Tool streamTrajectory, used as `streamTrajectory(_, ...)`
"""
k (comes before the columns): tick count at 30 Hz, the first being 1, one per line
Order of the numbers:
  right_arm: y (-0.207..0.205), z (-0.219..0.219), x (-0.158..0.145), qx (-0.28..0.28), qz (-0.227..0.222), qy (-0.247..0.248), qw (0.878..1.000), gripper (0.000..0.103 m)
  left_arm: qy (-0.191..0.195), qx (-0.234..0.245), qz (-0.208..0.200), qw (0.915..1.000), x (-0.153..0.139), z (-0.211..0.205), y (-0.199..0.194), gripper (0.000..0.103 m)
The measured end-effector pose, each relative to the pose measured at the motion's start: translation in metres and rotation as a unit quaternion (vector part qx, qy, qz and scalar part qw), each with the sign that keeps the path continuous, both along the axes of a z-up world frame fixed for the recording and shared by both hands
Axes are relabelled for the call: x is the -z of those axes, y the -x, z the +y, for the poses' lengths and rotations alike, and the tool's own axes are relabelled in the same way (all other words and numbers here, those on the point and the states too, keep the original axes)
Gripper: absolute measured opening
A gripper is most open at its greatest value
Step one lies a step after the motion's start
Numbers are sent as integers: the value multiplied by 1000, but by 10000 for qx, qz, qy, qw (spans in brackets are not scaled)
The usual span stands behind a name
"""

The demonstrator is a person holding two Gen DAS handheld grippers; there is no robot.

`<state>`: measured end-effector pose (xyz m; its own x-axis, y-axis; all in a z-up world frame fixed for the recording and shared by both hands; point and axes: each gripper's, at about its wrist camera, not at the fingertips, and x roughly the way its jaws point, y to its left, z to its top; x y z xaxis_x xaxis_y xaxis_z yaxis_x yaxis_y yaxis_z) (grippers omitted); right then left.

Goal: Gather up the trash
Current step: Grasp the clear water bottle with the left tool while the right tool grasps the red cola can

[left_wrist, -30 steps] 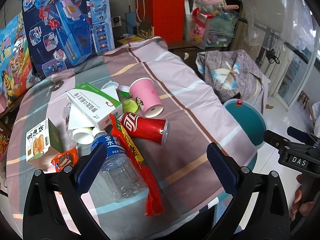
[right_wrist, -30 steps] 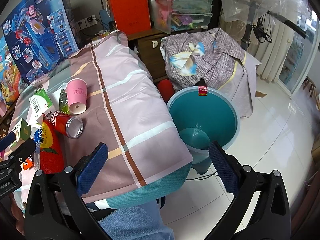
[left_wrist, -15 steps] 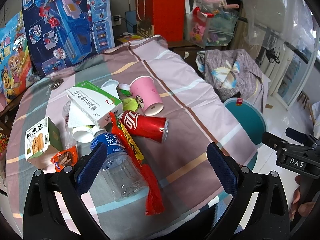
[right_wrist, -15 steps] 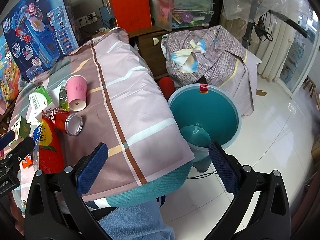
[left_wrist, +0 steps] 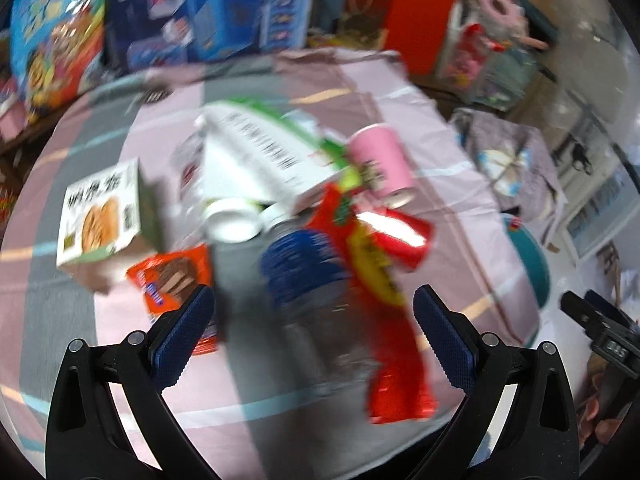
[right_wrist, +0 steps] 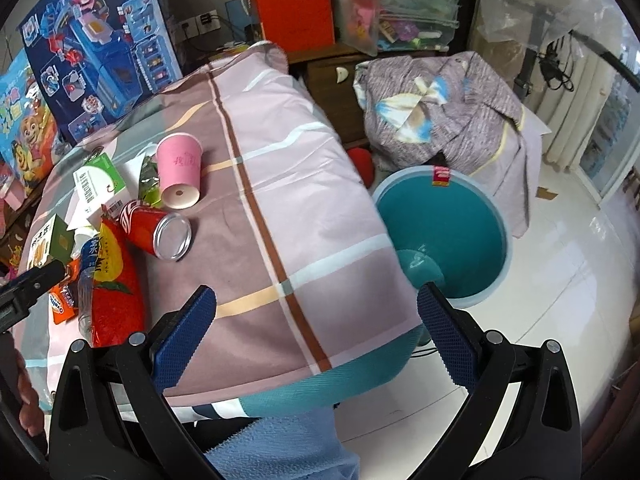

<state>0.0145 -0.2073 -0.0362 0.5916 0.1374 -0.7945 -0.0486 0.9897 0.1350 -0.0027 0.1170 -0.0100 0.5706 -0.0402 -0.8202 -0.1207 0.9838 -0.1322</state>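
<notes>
In my right wrist view, the orange wrapper (right_wrist: 60, 306) at the table's near left carries white lettering that I read as "Ovalti", the end cut off. The bottle's blue label (right_wrist: 93, 252) shows white Chinese print, and I can make out 水. The green-and-white box (right_wrist: 98, 184) bears a barcode with digits too small to read. The pink cup (right_wrist: 180, 168) has small characters I cannot read. My left wrist view is motion-blurred, so the biscuit box (left_wrist: 102, 212) lettering stays illegible.
</notes>
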Motion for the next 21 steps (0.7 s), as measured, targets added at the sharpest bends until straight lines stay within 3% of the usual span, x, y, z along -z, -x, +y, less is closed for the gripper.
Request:
streamTrajectory(7, -9, 8, 18, -119, 247, -66, 9996, 97, 33, 262, 466, 9986, 26, -11, -8, 99)
streamTrajectory(10, -12, 14, 20, -224, 308, -78, 9992, 97, -216, 182, 648, 9975, 39, -16, -18, 99)
streamTrajectory(14, -19, 24, 20, -404, 312, -27, 9987, 97, -211, 95, 860, 9960, 54, -12, -28, 98)
streamTrajectory(15, -21, 27, 20, -450, 334, -11, 9984, 97, -221, 108, 888, 9958, 57, -12, -29, 96)
streamTrajectory(17, -27, 38, 18, -603, 347, 36, 9976, 97, -120, 205, 943, 9953, 61, -11, -30, 73)
streamTrajectory(21, -41, 68, 11, -1179, 390, 100, 9922, 97, -166, 273, 779, 9964, 51, -4, -22, 68)
